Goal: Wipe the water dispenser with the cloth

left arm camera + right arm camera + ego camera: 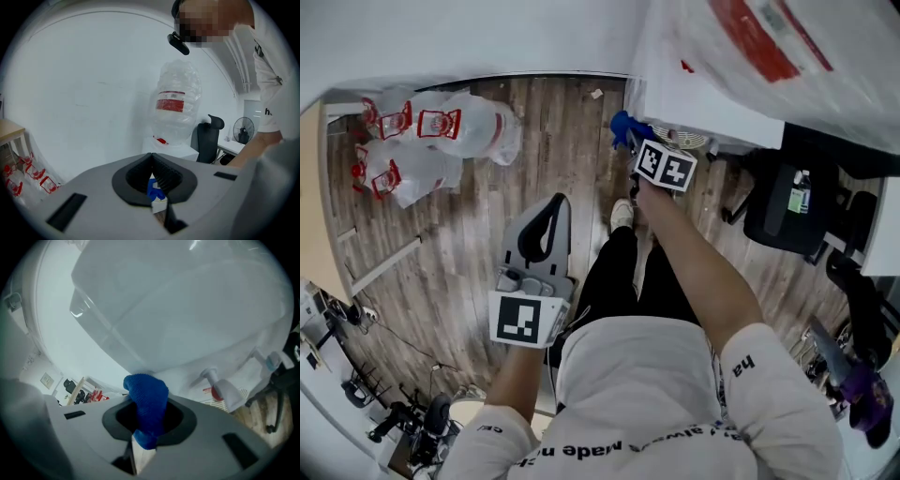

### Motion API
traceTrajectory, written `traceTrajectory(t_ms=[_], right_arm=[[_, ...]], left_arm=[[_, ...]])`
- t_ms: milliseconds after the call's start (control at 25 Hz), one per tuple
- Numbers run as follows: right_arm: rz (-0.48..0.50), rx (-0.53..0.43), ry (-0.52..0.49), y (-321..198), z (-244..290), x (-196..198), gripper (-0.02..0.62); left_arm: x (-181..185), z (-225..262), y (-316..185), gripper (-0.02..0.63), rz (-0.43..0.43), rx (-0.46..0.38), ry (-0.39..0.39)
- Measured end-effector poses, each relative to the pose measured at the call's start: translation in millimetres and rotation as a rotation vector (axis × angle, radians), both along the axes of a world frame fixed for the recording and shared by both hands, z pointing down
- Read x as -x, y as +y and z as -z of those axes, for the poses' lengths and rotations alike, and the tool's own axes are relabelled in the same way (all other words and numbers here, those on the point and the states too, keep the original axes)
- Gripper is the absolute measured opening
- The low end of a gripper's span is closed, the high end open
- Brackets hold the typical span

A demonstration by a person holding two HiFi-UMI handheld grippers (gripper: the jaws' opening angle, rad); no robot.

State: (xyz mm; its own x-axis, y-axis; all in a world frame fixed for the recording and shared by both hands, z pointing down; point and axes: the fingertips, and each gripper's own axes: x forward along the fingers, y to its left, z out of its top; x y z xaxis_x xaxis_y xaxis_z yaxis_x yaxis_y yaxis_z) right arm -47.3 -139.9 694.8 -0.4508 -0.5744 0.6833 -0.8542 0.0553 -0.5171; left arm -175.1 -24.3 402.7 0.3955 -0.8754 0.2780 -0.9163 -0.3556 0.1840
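Note:
The white water dispenser stands at the upper right with a clear bottle on top. My right gripper is shut on a blue cloth and holds it against the dispenser's lower front. In the right gripper view the cloth sticks up between the jaws against the dispenser's white body, with a red tap and a blue tap to the right. My left gripper hangs low above the floor, shut with nothing in it. Its view shows the dispenser and bottle ahead.
Shrink-wrapped packs of bottles lie on the wooden floor at the upper left. A black office chair stands right of the dispenser, and a fan beyond it. Cables and gear sit at the lower left.

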Motion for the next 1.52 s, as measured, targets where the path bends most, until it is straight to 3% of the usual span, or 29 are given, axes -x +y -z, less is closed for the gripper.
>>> traceTrajectory(t_ms=[560,720,960,1320,1520], right_arm=[[0.062,-0.099,-0.069,0,84,5,0.075],[0.193,-0.241,-0.064,6,135,13,0.075],[0.335,-0.451,0.064,22,223,-6,0.077],[0.392,-0.682,0.243,65,349,-63,0.077],[0.400,-0.776,0.264,90,416,-87,0.078]], left_arm=[[-20,48,-2,0.018,-0.050,-0.057,-0.004],[-23,66,-2,0.018,-0.052,-0.082,0.005],[-33,98,-5,0.018,-0.077,-0.129,0.009],[-62,158,-3,0.018,-0.130,-0.225,0.026],[-82,190,0,0.018,-0.180,-0.269,0.051]])
